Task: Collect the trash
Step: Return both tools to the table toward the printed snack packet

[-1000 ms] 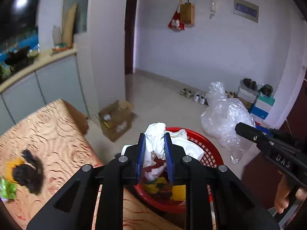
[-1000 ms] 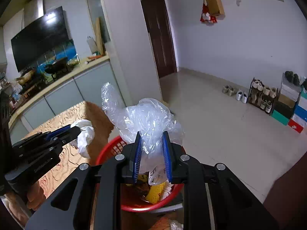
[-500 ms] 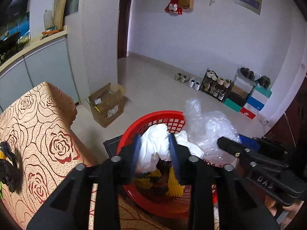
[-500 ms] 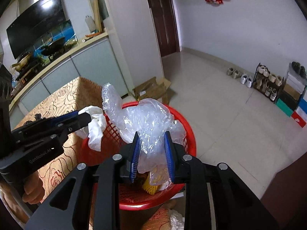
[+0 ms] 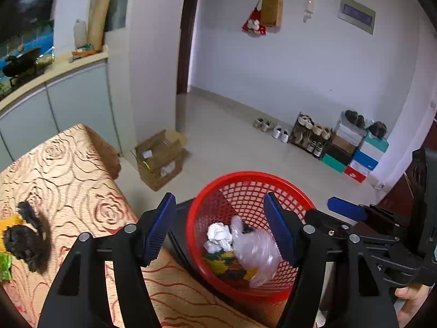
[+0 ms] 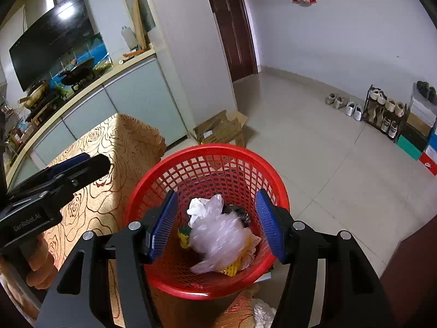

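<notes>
Both drops look done: crumpled white paper tissue point(image 5: 218, 236) and clear crinkly plastic bag point(image 6: 218, 236) lie in the red mesh plastic basket point(image 6: 174, 169), beside the table. Left gripper point(image 5: 220, 229) and right gripper point(image 6: 215, 222) have just been opening; jaws spread, nothing between them. Both tilt down over the basket. Black clump point(image 5: 27, 240) on the rose-patterned tablecloth point(image 5: 68, 169) looks light and soft; pinch mid-bulk.

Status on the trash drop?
Left gripper, right gripper: jaws just opened, empty. White tissue, clear plastic bag in red basket. Nothing blocking.
</notes>
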`<state>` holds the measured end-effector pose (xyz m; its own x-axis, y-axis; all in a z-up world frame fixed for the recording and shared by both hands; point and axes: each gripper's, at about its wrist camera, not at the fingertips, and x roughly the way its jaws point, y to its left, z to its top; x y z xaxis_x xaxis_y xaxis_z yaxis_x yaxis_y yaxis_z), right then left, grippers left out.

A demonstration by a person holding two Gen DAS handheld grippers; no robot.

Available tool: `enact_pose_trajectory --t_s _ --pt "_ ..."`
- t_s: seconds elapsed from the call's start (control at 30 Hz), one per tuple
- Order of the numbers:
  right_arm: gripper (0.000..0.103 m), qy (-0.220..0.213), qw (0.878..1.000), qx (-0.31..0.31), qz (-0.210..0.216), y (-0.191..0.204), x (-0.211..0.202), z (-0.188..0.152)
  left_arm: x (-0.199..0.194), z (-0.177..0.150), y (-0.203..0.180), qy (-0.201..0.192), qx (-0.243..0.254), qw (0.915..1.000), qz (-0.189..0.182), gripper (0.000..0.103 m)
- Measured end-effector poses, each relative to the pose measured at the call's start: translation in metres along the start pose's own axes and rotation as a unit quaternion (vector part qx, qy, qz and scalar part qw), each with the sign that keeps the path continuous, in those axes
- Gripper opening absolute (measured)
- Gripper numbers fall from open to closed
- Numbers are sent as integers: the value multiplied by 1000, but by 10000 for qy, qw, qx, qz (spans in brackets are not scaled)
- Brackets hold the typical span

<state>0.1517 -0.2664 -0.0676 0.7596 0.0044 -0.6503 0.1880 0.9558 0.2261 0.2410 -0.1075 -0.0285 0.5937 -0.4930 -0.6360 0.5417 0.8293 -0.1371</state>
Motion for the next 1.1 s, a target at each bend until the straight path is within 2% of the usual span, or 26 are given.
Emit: enact_pose_trajectory --t_s 0.3,0.6,0.87,1.1 --pt "66 -386 9992 -50 -133 12 -24 3 -42 -4 7 -392 9 9982 445 69" --pt "70 -673 9974 -268 21 47 -41 9 -93 -10 33 -789 -223 9921 948 73" --pt "72 -836 9943 -545 382 98 -48 11 -141 -28 71 -1033 -531 9798 1627 74" --pt "73 -801 9896 -866 819 154 -46 8 -186 -50 122 -1182 -954 9621 2264 74"
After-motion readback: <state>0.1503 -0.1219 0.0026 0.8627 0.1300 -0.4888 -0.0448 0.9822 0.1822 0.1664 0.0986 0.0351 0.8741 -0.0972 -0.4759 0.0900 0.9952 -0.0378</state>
